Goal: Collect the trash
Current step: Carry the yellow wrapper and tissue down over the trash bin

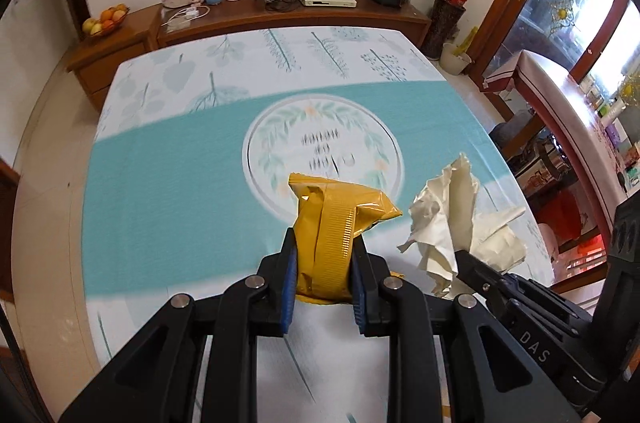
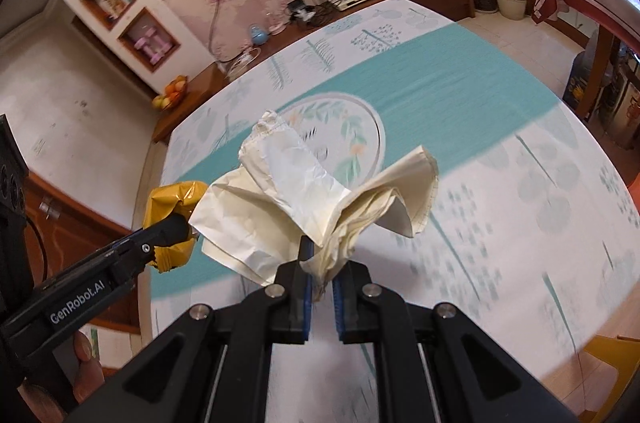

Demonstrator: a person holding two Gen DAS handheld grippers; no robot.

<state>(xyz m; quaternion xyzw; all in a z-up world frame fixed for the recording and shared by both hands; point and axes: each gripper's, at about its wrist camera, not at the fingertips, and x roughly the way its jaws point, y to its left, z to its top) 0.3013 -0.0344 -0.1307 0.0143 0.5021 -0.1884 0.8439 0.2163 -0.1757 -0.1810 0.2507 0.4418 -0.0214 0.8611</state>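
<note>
While your left gripper (image 1: pixel 324 263) clamps the yellow snack wrapper (image 1: pixel 336 219) above the table (image 1: pixel 160 183), your right gripper (image 2: pixel 320 279) pinches only a corner of the crumpled paper (image 2: pixel 304 199), which could slip free.

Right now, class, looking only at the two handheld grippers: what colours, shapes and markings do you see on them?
Both grippers are black, with angular linkage arms joined by round silver pivot pins and blue ribbed pads on the fingers. The left gripper shows white lettering "GenRobot.AI" along its side in the right wrist view. The right gripper shows white letters "DAS" in the left wrist view. No sleeve shows.
</note>
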